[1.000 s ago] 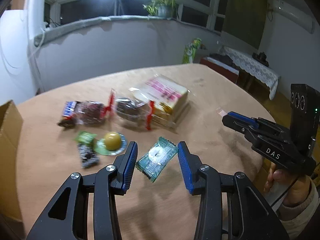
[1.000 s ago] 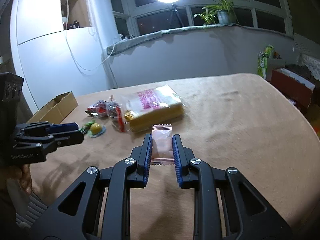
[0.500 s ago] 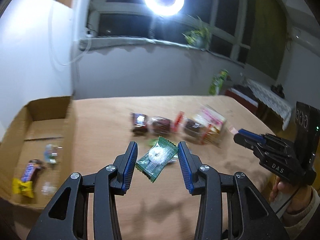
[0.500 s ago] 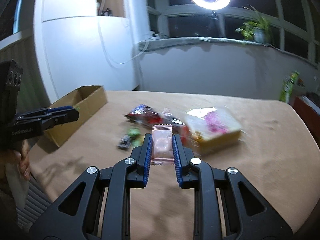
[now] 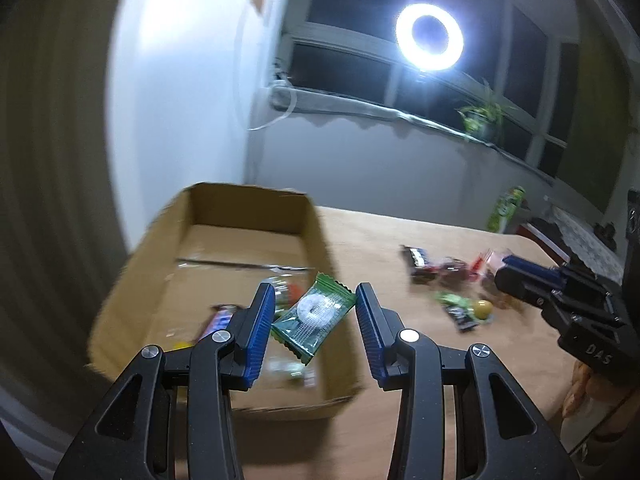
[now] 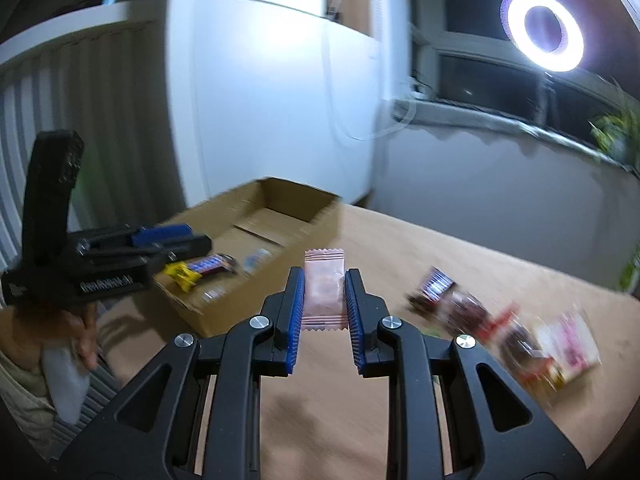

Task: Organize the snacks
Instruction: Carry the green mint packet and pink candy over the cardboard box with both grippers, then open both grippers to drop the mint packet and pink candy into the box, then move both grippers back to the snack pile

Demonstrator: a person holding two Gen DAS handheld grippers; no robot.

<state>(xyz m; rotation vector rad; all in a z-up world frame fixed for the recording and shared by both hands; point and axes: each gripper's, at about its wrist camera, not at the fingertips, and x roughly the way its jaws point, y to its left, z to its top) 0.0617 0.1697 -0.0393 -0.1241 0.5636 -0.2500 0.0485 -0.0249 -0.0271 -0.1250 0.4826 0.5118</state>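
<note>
My left gripper (image 5: 314, 312) is shut on a green candy packet (image 5: 314, 316) and holds it above the near end of an open cardboard box (image 5: 304, 216). The box holds a chocolate bar (image 6: 210, 265) and a few small wrapped sweets. My right gripper (image 6: 323, 296) is shut on a pink sachet (image 6: 324, 292) above the table, to the right of the box (image 6: 280, 196). The right gripper also shows in the left wrist view (image 5: 524, 280), and the left gripper shows in the right wrist view (image 6: 172, 240).
Several loose snacks lie on the brown table (image 5: 400, 248): dark wrapped bars (image 5: 418, 264), a yellow sweet (image 5: 483, 308), a large biscuit pack (image 6: 568, 344). A white wall and a windowsill with a ring light (image 5: 430, 42) stand behind.
Both grippers have swung left with their packets, from over the snack pile toward the cardboard box. The left one is now over the box.
</note>
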